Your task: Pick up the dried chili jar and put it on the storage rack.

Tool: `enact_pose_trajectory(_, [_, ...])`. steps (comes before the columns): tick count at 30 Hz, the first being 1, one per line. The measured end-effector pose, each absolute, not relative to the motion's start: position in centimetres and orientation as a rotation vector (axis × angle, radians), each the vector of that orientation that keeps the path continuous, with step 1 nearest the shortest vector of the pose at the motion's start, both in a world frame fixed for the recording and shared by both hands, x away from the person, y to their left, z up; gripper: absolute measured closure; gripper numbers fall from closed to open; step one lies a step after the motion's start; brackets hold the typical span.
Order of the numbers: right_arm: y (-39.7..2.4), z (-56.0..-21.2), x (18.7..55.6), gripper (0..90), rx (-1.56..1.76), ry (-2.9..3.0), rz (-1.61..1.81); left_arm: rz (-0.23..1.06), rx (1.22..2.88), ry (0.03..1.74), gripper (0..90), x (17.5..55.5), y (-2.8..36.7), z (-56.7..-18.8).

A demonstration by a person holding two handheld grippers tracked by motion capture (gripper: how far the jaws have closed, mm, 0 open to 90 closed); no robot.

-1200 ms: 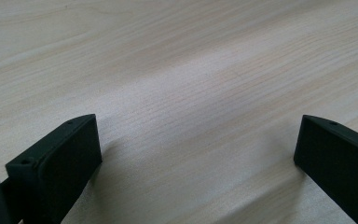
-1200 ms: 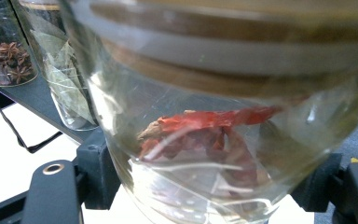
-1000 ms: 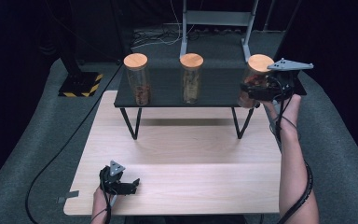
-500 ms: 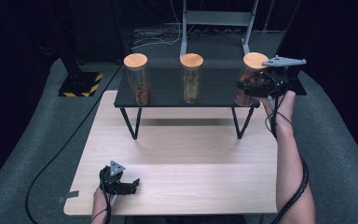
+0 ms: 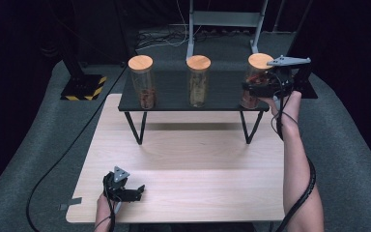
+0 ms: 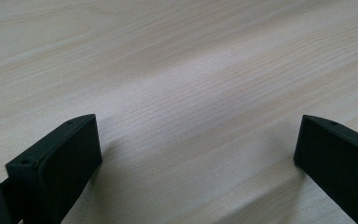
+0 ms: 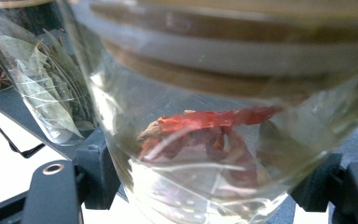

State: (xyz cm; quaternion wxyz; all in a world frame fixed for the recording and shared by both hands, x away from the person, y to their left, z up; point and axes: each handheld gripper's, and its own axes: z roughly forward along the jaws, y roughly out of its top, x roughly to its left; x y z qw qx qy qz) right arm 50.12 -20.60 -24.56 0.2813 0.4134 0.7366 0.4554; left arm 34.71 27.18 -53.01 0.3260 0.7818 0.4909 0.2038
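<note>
Glass jar of dried red chillies point(image 5: 255, 82), wooden lid on, stands at the right end of the black raised shelf point(image 5: 174, 96). Right gripper point(image 5: 252, 88) comes in from the shelf's right side, jaws clamped on the jar's body below the lid; in the right gripper view the jar point(image 7: 214, 140) sits between both black jaws, pads against the glass. Jar of bay leaves point(image 5: 198, 81) sits mid-shelf, just left of the chilli jar, apart from it. Jar of star anise point(image 5: 143, 82) at the shelf's left end. Shelf stands on the far part of the light wooden table point(image 5: 198, 164). Left gripper point(image 5: 134, 191) rests on the table well in front of the shelf, near the front left corner, jaws apart, nothing between them.
</note>
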Motion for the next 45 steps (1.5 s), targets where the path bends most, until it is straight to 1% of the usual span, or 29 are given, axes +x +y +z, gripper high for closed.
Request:
enact_pose_trajectory(25, [-20.2, -26.3, 52.6, 24.7, 1.187, 2.004, 1.197, 0.534, 2.049, 1.286, 0.0, 34.7, 27.2, -53.0])
enact_pose_trajectory(45, [-20.1, -26.8, 53.0, 24.6, 1.162, 1.972, 1.214, 0.534, 2.049, 1.286, 0.0, 34.7, 27.2, -53.0])
